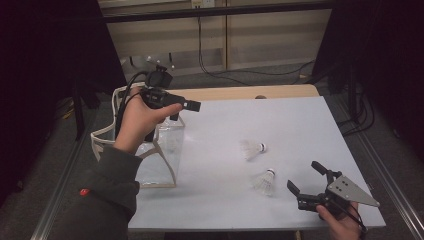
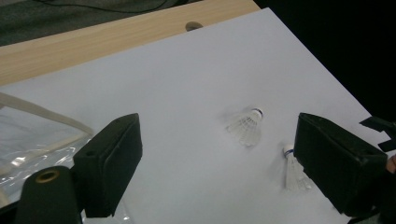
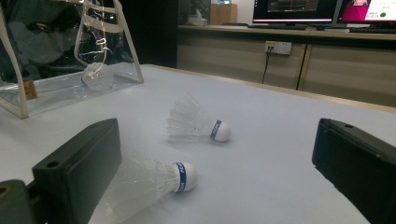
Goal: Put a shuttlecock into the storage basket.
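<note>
Black jaws of the right gripper [image 3: 212, 172] stand wide apart with nothing pressed between them, and the nearer shuttlecock [image 3: 154, 179] lies on its side just inside the left jaw, its feather skirt partly behind that jaw and its white cork tip pointing into the gap. I cannot tell whether the skirt brushes the jaw or only lies close. A second shuttlecock [image 3: 198, 123] lies a little farther out on the white table [image 3: 261, 154], also on its side, cork toward the right of that view. Beyond both, a clear bag [image 3: 70, 88] with pale trim stands open at the table's left end, and a third shuttlecock [image 3: 97, 75] already sits inside it.

From above, the right gripper [image 1: 306, 180] rests low at the near right corner, aimed at the nearer shuttlecock [image 1: 264, 182]. The left gripper [image 1: 187, 107] is held up over the bag [image 1: 165, 150], its jaws likewise wide and empty, pointing across the table toward the loose shuttlecocks.

Judging by this, the work is packing shuttlecocks into the bag, with one in and two left; the step in hand looks like the right gripper's approach to the nearer one. The next move calls for easing forward so the cork or the skirt's narrow neck sits squarely between the pads, then closing gently, since the feathers would crush or slip.
</note>
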The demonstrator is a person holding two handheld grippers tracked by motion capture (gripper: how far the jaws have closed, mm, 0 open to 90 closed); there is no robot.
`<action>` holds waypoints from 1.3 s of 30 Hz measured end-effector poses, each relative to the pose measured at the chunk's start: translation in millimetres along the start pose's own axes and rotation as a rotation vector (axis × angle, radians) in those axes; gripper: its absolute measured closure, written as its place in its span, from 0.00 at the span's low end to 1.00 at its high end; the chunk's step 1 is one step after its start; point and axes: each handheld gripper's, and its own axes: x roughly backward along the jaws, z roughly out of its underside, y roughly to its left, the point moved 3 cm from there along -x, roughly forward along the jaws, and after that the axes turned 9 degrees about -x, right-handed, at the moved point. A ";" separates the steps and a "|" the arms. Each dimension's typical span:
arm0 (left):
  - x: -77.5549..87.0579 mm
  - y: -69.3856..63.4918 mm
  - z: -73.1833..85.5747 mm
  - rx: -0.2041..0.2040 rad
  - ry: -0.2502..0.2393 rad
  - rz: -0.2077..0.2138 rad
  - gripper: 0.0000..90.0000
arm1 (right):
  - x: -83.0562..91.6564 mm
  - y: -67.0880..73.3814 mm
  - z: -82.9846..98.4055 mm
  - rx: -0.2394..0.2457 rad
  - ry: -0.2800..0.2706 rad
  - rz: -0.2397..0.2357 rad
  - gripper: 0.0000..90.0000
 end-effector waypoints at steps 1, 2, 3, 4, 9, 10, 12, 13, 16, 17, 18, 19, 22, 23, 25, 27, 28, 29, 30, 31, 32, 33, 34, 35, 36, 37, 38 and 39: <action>-1.1 -1.3 0.1 -0.004 -0.001 0.004 0.17 | 0.0 0.0 0.0 0.000 0.000 0.000 0.01; -2.2 -2.8 0.2 -0.004 0.000 0.008 0.17 | -0.1 0.1 0.0 0.000 0.000 0.000 0.01; -3.4 -4.2 0.4 -0.007 0.000 0.011 0.17 | -0.1 0.1 0.0 0.000 0.000 0.000 0.01; -4.7 -5.7 0.6 -0.011 0.004 0.013 0.17 | 0.0 0.1 -0.1 0.000 0.000 0.000 0.01; -11.5 -13.1 2.5 -0.033 0.011 0.034 0.16 | -0.2 0.0 0.2 -0.001 0.000 0.000 0.01; -12.8 -14.3 2.9 -0.037 0.013 0.036 0.16 | -0.2 -0.1 0.2 0.000 0.000 0.000 0.01; -15.2 -16.0 3.9 -0.043 0.014 0.047 0.16 | -0.1 -0.1 0.1 -0.001 0.000 0.000 0.01; -16.5 -16.9 4.6 -0.044 0.018 0.048 0.16 | 0.0 -0.1 0.0 0.000 0.000 0.000 0.01; -20.3 -18.7 7.0 -0.048 0.024 0.054 0.16 | 0.0 -0.1 0.0 0.000 0.001 0.000 0.01; -21.7 -19.7 7.8 -0.043 0.021 0.058 0.16 | -0.2 0.0 0.1 -0.001 0.000 0.000 0.01; -22.6 -20.2 8.6 -0.050 0.025 0.059 0.16 | -0.2 0.0 0.1 0.000 0.000 0.001 0.01; -23.6 -20.9 9.5 -0.052 0.027 0.060 0.16 | -0.2 0.1 0.2 -0.001 0.000 0.000 0.01; -27.2 -23.6 12.1 -0.057 0.028 0.071 0.16 | -0.2 0.1 0.1 0.000 0.000 0.000 0.01; -28.6 -24.7 13.0 -0.058 0.030 0.071 0.15 | -0.1 0.0 0.1 0.001 0.001 -0.001 0.01; -31.6 -26.8 14.6 -0.060 0.034 0.080 0.15 | -0.2 0.2 0.2 0.000 0.001 -0.001 0.01; -34.3 -28.3 15.9 -0.066 0.039 0.083 0.15 | -0.3 0.1 0.1 0.005 0.001 -0.001 0.01; -35.8 -29.7 16.5 -0.061 0.037 0.088 0.14 | -0.3 0.1 0.1 0.006 0.000 -0.001 0.01; -36.9 -30.5 17.0 -0.065 0.039 0.091 0.14 | -0.3 0.2 0.1 0.006 0.000 -0.001 0.01; -38.0 -31.8 17.6 -0.064 0.041 0.092 0.14 | -0.3 0.3 0.1 0.006 0.000 -0.001 0.01; -39.1 -32.6 18.3 -0.070 0.043 0.091 0.14 | -0.2 0.4 -0.1 0.006 -0.001 -0.002 0.01; -39.8 -32.9 19.1 -0.079 0.048 0.094 0.13 | -0.2 0.4 -0.2 0.004 -0.001 -0.001 0.01; -41.2 -33.9 19.8 -0.076 0.043 0.093 0.13 | -0.1 0.3 -0.2 0.005 -0.001 0.001 0.01; -42.5 -34.6 20.6 -0.074 0.043 0.097 0.13 | -0.1 0.2 -0.2 0.005 -0.001 0.000 0.01; -43.6 -35.0 21.6 -0.079 0.047 0.101 0.13 | -0.2 0.1 0.0 0.005 -0.001 0.000 0.01; -44.7 -35.6 22.5 -0.087 0.051 0.105 0.13 | -0.2 0.1 0.0 0.006 0.000 0.001 0.01; -46.1 -36.8 23.4 -0.084 0.051 0.105 0.12 | -0.2 0.1 -0.1 0.004 -0.001 0.001 0.01; -47.1 -37.6 24.4 -0.088 0.054 0.107 0.12 | -0.2 0.3 -0.2 0.003 -0.002 0.001 0.01; -48.1 -38.4 25.2 -0.093 0.056 0.111 0.12 | -0.1 0.4 -0.3 0.003 -0.001 0.000 0.01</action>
